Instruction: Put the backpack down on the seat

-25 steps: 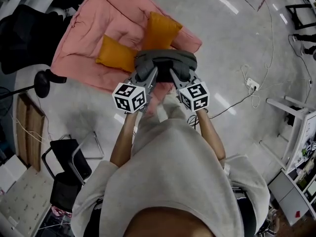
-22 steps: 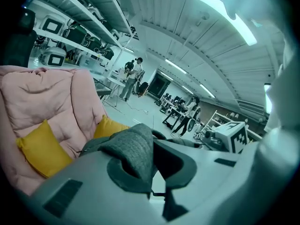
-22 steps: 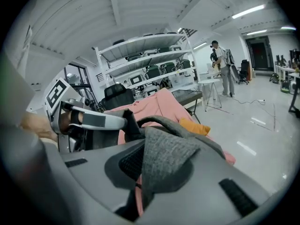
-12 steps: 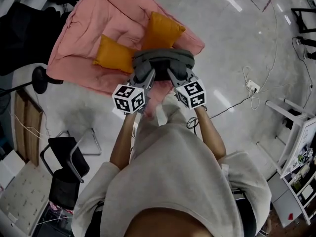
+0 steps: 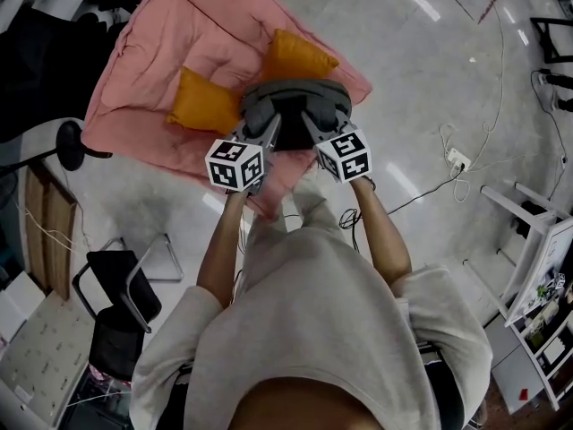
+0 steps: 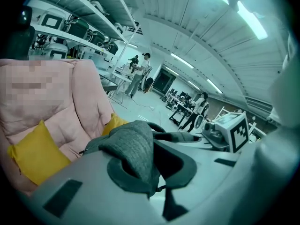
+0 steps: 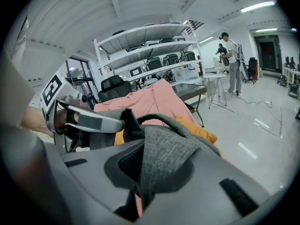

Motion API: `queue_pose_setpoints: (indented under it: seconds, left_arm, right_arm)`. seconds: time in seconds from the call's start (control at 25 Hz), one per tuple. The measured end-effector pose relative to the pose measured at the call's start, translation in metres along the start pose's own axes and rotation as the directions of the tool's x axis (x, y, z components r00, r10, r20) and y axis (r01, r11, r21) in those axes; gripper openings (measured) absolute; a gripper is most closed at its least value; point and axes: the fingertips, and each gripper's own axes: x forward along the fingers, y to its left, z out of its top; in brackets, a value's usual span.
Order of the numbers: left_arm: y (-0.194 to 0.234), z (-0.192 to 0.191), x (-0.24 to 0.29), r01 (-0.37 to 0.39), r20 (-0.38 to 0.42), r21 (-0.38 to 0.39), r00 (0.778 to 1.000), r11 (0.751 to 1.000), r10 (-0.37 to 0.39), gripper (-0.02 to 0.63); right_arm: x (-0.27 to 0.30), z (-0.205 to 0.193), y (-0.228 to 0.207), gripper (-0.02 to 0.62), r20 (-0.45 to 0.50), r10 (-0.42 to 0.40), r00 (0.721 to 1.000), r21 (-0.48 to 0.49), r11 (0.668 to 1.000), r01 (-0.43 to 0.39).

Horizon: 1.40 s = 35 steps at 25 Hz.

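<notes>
The left gripper [image 5: 267, 133] is pinched on grey fabric at the backpack's [image 5: 294, 95] left side. The backpack hangs just ahead of both grippers, its long axis running left to right, over the front of the pink seat [image 5: 170, 43], by two cushions [image 5: 204, 104]. The right gripper [image 5: 313, 125], equally near, pinches its right side.

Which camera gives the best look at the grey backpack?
The head view: it shows most of the backpack from above, against the pink seat. Each gripper view shows only a fold of its grey fabric pinched between the jaws.
</notes>
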Motion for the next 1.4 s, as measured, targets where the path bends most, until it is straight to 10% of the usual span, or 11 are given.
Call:
queue_pose_setpoints:
  seconds: [1.0, 1.4]
  left_arm:
    - [0.031, 0.019, 0.059, -0.006, -0.016, 0.02, 1.0, 1.0, 0.006, 0.044]
    - [0.021, -0.028, 0.051, 0.007, -0.113, 0.012, 0.994, 1.0, -0.005, 0.24]
  right_arm:
    - [0.043, 0.016, -0.058, 0.067, -0.005, -0.018, 1.0, 0.084, 0.996, 0.018]
    - [0.033, -0.015, -0.046, 0.28, -0.05, 0.002, 0.999, 0.08, 0.997, 0.002]
